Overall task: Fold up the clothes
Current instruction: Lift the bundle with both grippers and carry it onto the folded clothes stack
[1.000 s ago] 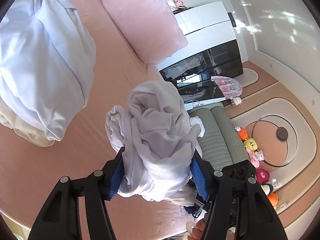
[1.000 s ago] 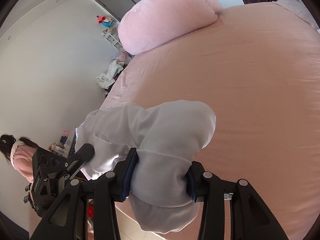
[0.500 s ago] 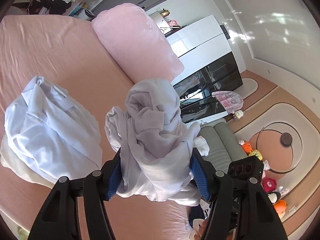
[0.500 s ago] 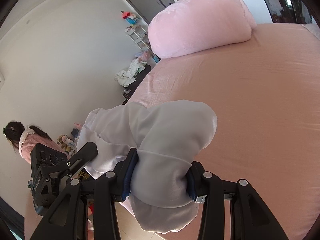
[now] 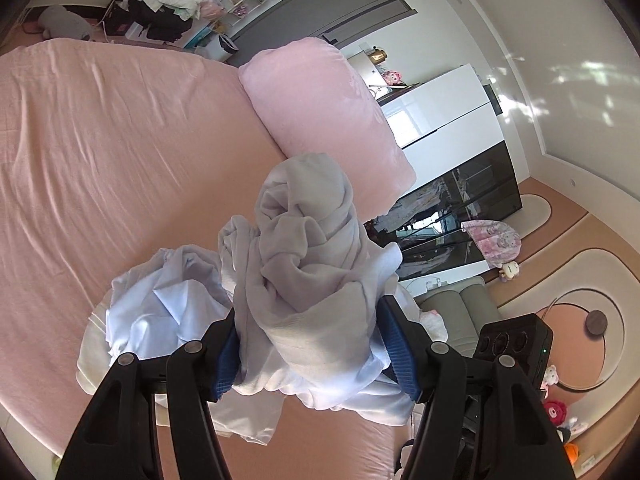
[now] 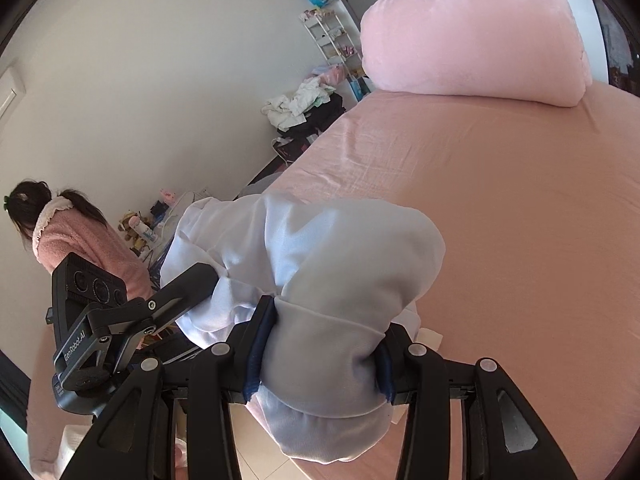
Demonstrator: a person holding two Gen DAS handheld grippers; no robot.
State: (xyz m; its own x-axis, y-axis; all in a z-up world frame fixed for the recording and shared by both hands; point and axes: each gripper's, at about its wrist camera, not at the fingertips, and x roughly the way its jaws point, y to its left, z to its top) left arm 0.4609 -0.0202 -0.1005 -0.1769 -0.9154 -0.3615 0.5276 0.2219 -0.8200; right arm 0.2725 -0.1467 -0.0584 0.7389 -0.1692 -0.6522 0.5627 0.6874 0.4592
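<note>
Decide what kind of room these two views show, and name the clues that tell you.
Most likely a home bedroom, perhaps a child's: a bed with a pink sheet and a pink pillow, soft toys on the floor, and clothes piled by the wall.

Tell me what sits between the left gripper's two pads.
A bunched pale garment fills the left gripper, both pads pressing it, seen in the left wrist view.

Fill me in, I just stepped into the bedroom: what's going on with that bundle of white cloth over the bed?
A person is folding laundry with a handheld tool in each hand. The left tool is clamped on a bunched, crumpled white fabric garment, and the right tool grips another thick wad of the same pale cloth. Both bunches are held up over the pink-sheeted bed, nothing spread flat yet. A plump pink pillow sits at the head, and another white garment pile lies on the sheet.
</note>
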